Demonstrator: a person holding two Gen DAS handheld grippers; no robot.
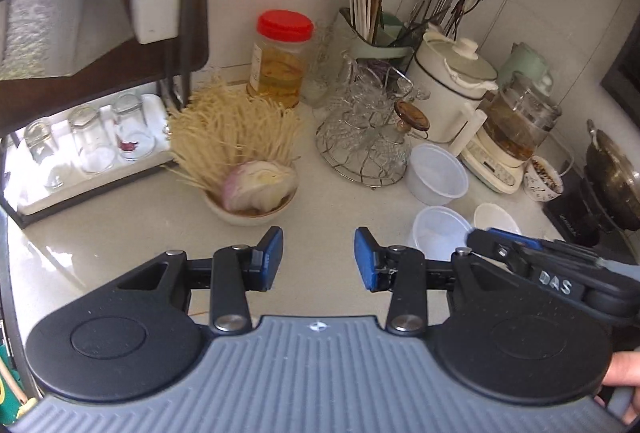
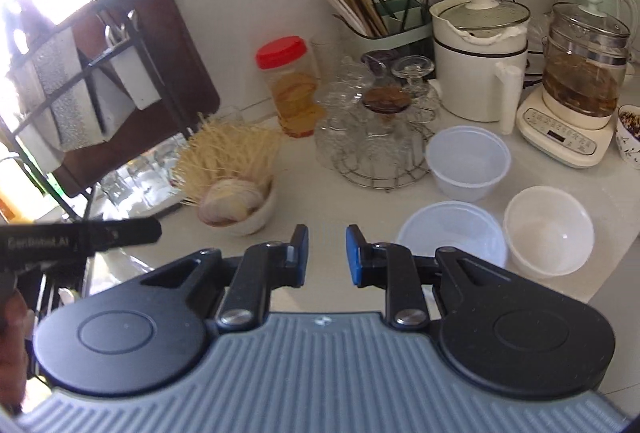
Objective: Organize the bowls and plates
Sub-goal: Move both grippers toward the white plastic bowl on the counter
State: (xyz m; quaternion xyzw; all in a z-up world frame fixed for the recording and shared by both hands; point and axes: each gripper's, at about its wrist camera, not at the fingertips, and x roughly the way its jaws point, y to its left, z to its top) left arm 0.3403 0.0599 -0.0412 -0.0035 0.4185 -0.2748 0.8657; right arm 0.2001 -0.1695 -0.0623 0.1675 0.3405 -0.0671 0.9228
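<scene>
Bowls — we count three empty ones on the pale tabletop, grouped to the right of centre. The far translucent plastic bowl is deep, with a ribbed rim, and stands near the wire rack of glassware. The near translucent plastic bowl matches it in material and sits just in front. The white bowl is opaque, glossy and rounder, just beside the near one on its right. A fourth item, the cream ceramic bowl, holds a cut onion and a sheaf of dry noodles, and lies left of centre.

We note the right hand-held gripper empty, jaws moderately apart, with the near translucent bowl just beyond its right finger. The left hand-held gripper is empty too, jaws wider, directly before the cream ceramic bowl — apart from it, not touching.
</scene>
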